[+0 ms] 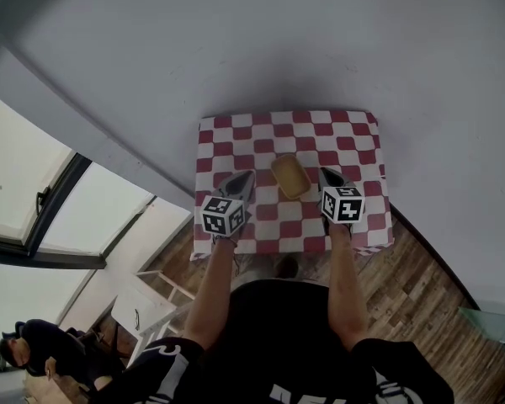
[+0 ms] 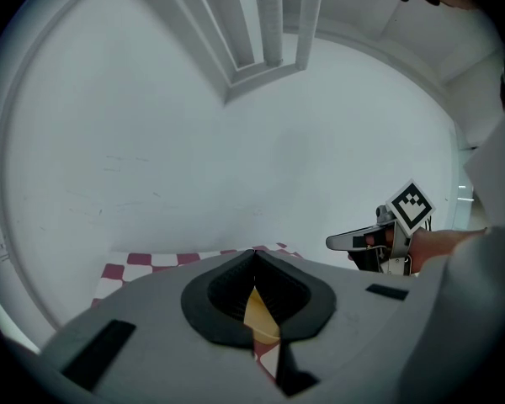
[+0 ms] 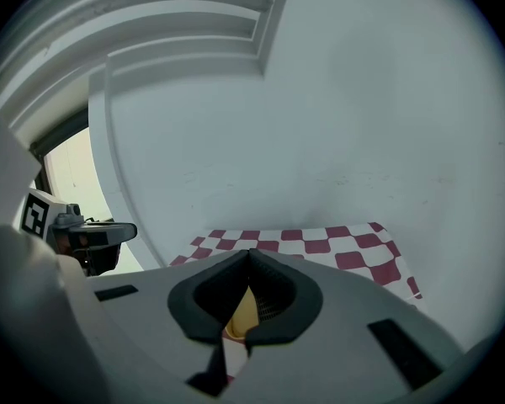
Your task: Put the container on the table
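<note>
Placement looks finished, with the yellow rounded plastic container (image 1: 291,176) lying on the red-and-white checked cloth surface (image 1: 353,133) between the left gripper (image 1: 244,178) and right gripper (image 1: 325,175), both with fingers (image 2: 227,284) clenched on nothing, so next they need only back clear.

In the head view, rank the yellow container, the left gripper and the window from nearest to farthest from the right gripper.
1. yellow container, on the table just left of the right gripper.
2. left gripper, on the container's far side.
3. window, far left.
</note>
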